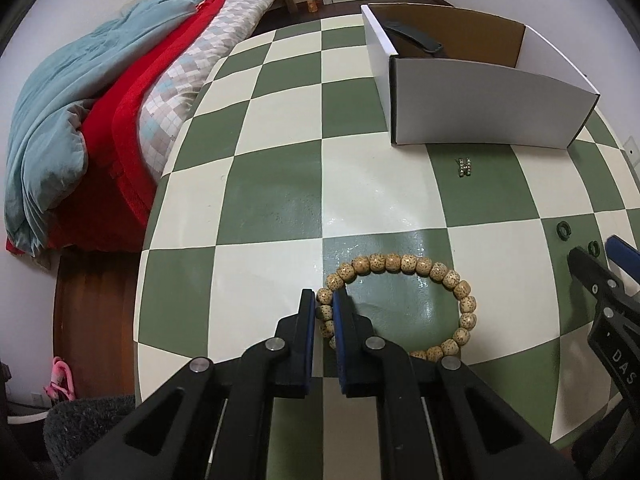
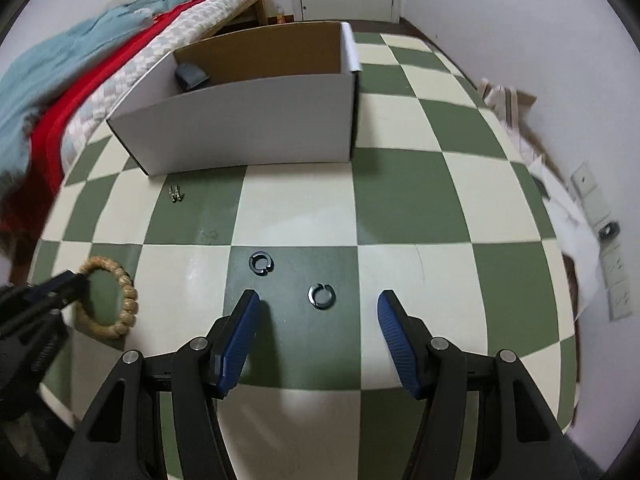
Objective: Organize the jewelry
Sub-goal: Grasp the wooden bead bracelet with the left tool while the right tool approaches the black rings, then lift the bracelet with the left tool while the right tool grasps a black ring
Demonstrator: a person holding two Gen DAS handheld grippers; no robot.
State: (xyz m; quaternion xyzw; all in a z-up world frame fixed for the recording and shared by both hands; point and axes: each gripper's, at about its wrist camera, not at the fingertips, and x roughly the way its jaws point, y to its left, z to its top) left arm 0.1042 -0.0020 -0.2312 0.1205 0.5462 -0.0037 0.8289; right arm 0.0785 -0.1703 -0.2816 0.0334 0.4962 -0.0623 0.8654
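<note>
Currently left tool (image 1: pixel 323 304) is pinched narrow on the left side of the bead bracelet (image 1: pixel 400 304), blue pads either side of the beads. Bracelet is a loop of tan speckled round beads, lying flat on the green/cream checkered surface (image 1: pixel 272 200), mostly over a green square. In the right wrist view the same bracelet (image 2: pixel 110 300) shows at far left with the left tool (image 2: pixel 78 280) on it.

Right tool (image 2: pixel 318 304) is spread wide, holding nothing, hovering low over the surface (image 2: pixel 400 200). Directly between its fingertips sits a small dark split ring (image 2: pixel 321 295) on a green square; can't tell if either pad touches it, looks apart. Second dark split ring (image 2: pixel 261 262) lies just beyond and to the left, same square.

Further out, a small pair of studded earrings (image 2: pixel 175 193) lies on a green square, near the front wall of the box. Seen from the left wrist too: earrings (image 1: pixel 464 167).

Farthest: open white cardboard box (image 2: pixel 248 120), brown inside, with a dark item (image 2: pixel 191 75) in its left corner. Bed with teal and red bedding (image 1: pixel 100 112) runs beside the surface.
</note>
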